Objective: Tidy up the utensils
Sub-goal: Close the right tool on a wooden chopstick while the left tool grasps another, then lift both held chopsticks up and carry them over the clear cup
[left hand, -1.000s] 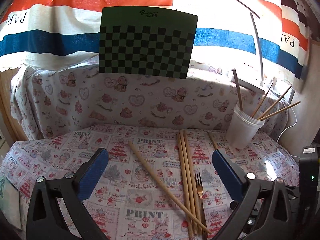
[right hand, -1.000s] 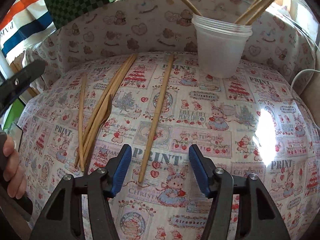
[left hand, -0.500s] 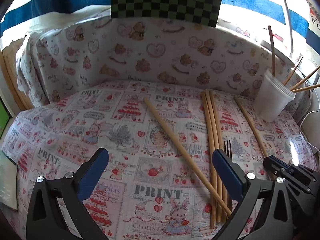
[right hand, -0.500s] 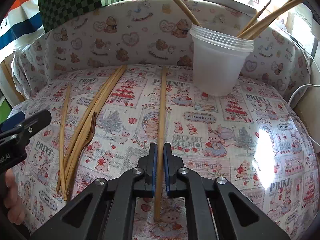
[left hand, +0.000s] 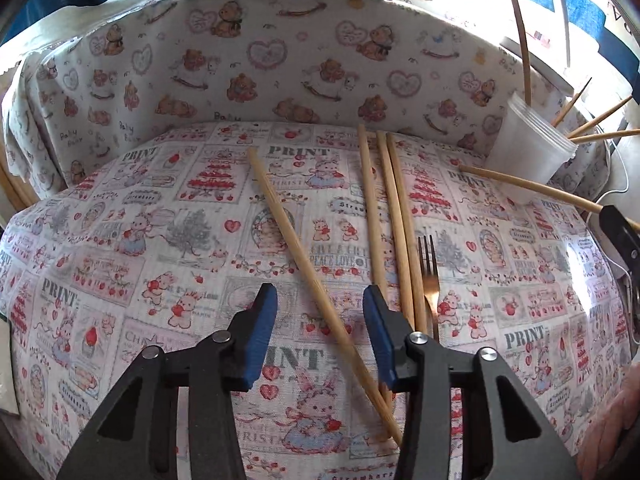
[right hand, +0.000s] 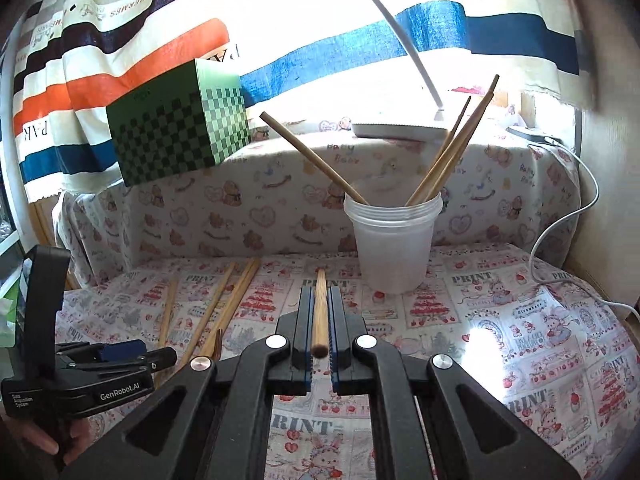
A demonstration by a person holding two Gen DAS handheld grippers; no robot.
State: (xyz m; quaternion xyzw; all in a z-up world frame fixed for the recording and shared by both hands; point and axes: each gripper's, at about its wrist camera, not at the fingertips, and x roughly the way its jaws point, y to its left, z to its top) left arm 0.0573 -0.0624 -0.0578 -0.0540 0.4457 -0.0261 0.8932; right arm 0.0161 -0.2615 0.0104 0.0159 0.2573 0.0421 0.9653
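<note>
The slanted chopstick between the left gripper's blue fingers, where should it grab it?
Probably at the near half of the slanted chopstick, coming from above, one pad on each long side. It lies flat and thin; farther down it crosses other chopsticks.

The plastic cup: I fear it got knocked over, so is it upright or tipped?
Upright. The plastic cup stands on its base on the tablecloth, mouth up, with chopsticks leaning out of it.

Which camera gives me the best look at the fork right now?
The left wrist view: the fork lies in plain sight beside the three chopsticks, tines pointing away. The right wrist view shows only a sliver of it beyond the left tongs.
</note>
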